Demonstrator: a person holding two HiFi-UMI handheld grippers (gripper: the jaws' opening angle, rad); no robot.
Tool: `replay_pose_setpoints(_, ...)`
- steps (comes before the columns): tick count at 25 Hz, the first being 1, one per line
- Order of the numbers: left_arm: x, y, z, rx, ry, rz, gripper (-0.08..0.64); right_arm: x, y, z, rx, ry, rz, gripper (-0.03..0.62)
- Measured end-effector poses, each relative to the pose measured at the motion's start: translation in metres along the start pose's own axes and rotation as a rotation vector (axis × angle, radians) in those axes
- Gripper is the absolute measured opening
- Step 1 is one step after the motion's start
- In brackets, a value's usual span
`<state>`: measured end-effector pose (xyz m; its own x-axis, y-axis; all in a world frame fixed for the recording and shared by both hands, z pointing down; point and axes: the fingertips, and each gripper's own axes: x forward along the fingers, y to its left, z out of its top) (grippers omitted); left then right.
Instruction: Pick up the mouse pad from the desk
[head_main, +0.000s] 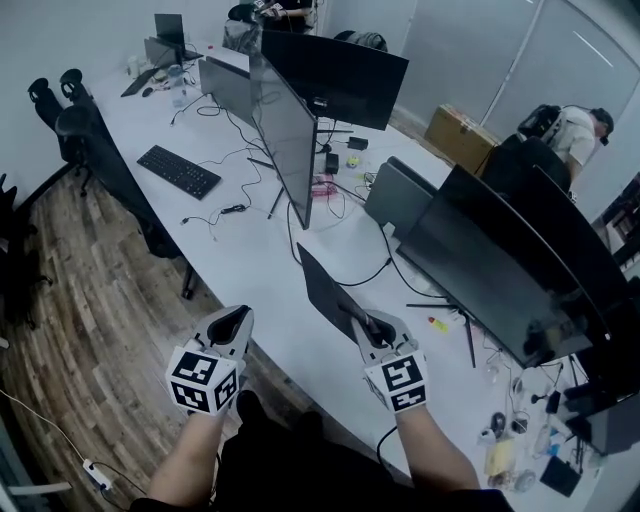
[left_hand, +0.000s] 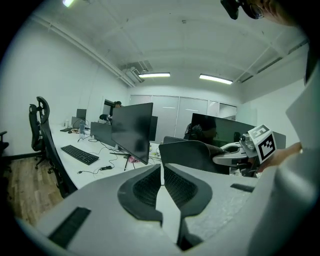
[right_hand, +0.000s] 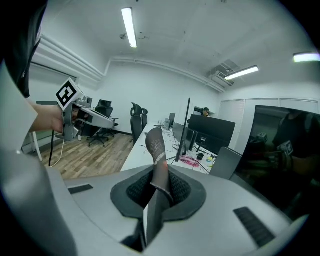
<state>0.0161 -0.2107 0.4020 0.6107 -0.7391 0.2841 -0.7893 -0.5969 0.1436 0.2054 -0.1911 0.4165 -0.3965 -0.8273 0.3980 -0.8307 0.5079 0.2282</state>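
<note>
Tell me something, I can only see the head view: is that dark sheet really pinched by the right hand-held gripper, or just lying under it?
Observer: Pinched. The right gripper view shows the right hand-held gripper shut on the mouse pad, which sits edge-on between its jaws.
Visitor: Is the pad flat?
Observer: No, its free end bends upward beyond the jaws.
Visitor: And the left one?
Observer: In the left gripper view, the left hand-held gripper is shut, with nothing in it.
</note>
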Motion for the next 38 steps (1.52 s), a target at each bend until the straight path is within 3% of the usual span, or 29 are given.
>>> replay_pose_setpoints(7,0.002,-0.034,0.022,0.033,-0.027,0.016,0.028,-0.038,-0.028,-0.005,0.002,-0.047,-0.006,0.031)
replay_pose_setpoints(14,0.004,-0.039,0.043,0.067,-0.052,0.002,0.028,-0.055,-0.051,0.002,0.030,-0.097,-0.049,0.029)
replay_pose_setpoints(26,-0.011,0.017,0.075,0.098,-0.101,-0.010,0.028,-0.038,-0.040,0.056,0.053,-0.161,-0.080,0.030)
replay_pose_setpoints(32,-0.015,0.040,0.090,0.116,-0.118,-0.037,0.028,-0.040,-0.027,0.091,0.002,-0.199,-0.085,0.031)
replay_pose_setpoints(38,-0.029,0.062,0.090,0.099,-0.137,-0.011,0.028,-0.033,-0.007,0.122,-0.005,-0.255,-0.045,0.029)
